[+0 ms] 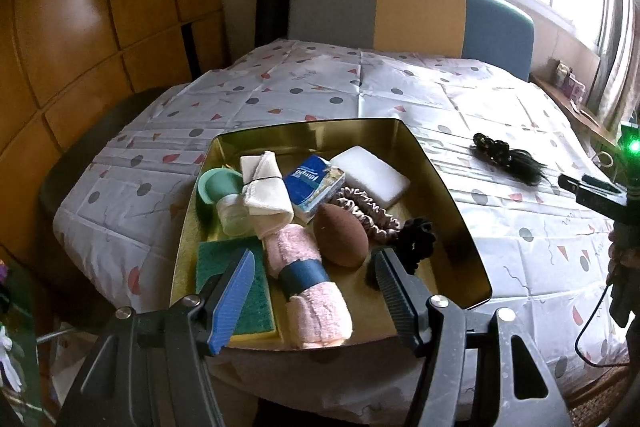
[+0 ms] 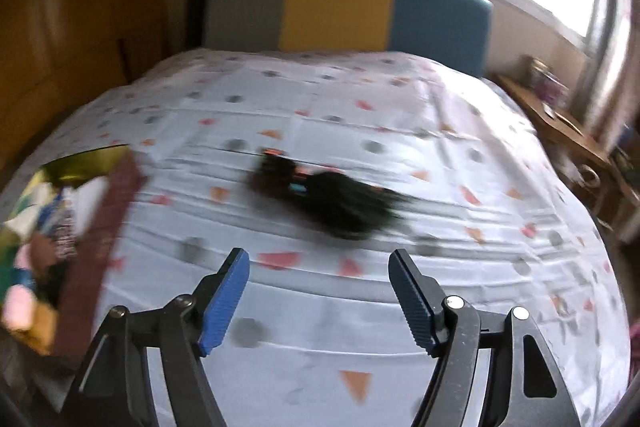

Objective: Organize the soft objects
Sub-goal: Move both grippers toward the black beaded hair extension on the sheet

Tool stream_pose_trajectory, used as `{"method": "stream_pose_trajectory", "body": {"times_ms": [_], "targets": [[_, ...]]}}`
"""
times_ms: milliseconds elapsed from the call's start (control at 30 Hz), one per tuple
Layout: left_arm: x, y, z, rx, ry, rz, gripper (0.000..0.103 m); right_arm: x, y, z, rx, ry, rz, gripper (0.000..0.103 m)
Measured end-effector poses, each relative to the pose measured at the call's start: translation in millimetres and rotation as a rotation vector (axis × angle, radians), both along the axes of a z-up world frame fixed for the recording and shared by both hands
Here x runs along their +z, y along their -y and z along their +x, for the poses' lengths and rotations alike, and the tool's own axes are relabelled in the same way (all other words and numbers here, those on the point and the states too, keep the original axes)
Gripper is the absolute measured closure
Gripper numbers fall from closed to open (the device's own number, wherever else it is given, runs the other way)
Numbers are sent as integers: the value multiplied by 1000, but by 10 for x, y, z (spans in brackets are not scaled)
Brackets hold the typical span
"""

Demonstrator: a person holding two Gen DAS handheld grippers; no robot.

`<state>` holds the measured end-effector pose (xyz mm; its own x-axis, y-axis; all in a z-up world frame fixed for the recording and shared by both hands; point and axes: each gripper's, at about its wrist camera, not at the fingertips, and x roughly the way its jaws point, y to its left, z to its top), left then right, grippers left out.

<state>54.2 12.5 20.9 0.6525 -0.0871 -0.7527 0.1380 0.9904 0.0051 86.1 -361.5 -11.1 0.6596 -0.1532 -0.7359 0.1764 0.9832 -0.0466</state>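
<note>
- Soft objects mostly sit in the gold tray at frame centre: green sponge, pink towel, brown puff.
- Left claw hovers spread and empty over them.
- Black hairpiece lies alone on the bed, mid-frame.
- Right claw is spread and empty, near it; likely the last pickup.

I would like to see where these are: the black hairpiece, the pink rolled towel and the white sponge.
black hairpiece [image 2: 332, 201]: right wrist view, middle of the dark hair.
pink rolled towel [image 1: 308, 291]: left wrist view, below its blue band.
white sponge [image 1: 370, 175]: left wrist view, top face.
</note>
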Motion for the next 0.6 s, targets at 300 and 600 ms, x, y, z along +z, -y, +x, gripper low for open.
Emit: {"method": "stream_pose_trajectory", "body": {"times_ms": [300, 600], "targets": [[50, 222, 32, -41, 14, 32, 39, -187, 667, -79, -230, -45, 169, 29], [82, 565, 142, -116, 9, 43, 39, -165, 702, -127, -277, -44, 154, 23]]}}
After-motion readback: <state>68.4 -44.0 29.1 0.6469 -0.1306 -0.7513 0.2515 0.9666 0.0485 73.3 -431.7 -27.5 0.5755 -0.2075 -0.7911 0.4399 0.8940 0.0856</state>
